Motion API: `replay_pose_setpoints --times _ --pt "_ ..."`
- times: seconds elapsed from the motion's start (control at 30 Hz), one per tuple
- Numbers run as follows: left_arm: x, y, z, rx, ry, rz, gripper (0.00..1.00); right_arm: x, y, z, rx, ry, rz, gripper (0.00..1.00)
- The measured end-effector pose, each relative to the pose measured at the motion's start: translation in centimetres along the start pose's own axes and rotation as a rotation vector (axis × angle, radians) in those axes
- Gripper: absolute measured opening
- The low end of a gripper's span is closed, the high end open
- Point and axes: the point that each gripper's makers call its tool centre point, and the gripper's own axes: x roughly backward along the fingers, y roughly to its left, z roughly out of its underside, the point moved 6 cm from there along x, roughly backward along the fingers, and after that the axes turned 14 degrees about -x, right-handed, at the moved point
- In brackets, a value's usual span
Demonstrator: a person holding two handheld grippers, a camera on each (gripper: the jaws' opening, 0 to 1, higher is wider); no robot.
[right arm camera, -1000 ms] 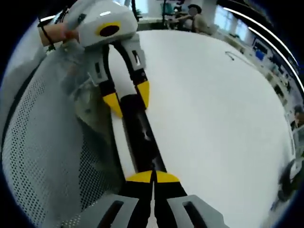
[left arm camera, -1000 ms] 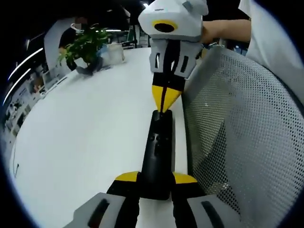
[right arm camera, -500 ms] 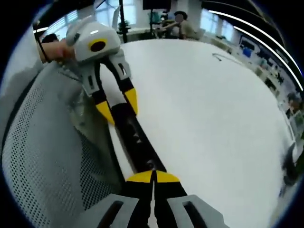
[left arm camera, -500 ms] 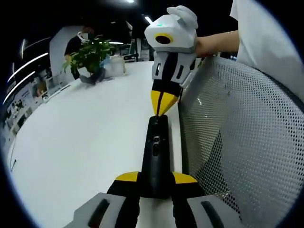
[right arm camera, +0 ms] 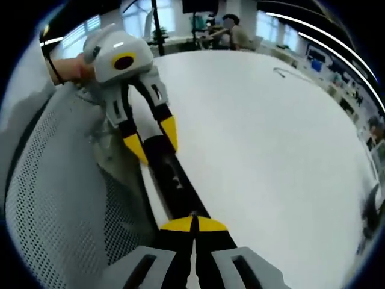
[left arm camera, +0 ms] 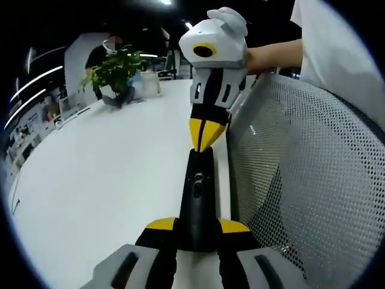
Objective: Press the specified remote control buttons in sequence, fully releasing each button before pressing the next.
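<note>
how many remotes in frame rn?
1. A black remote control at the white table's edge beside the mesh chair back, clamped by the left gripper, closed right gripper at its far end.

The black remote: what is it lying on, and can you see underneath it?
The black remote lies on a white table, beside a mesh chair back. The left gripper clamps one end; the right gripper, jaws shut, meets the other. Its underside is hidden.

No readable text, labels, brands or numbers; remote control (left arm camera: 197, 198) button markings too small to read.
</note>
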Motion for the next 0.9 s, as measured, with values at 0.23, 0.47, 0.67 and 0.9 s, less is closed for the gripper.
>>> replay_pose_setpoints --times 0.23,0.47,0.67,0.9 --pt "-0.44 0.18 -0.36 0.017 0.001 0.001 0.26 -0.29 0.58 -0.26 0.128 0.062 0.032 0.0" --pt "-0.65 0.06 -0.46 -0.008 -0.011 0.0 0.25 -0.46 0.36 -0.73 0.159 0.119 0.031 0.0" --pt "-0.71 0.19 -0.48 -0.01 -0.012 0.003 0.25 -0.35 0.12 -0.51 0.148 0.09 0.014 0.0" --pt "-0.74 0.27 -0.46 -0.009 -0.015 0.007 0.25 -0.33 0.12 -0.04 0.044 -0.05 0.006 0.0"
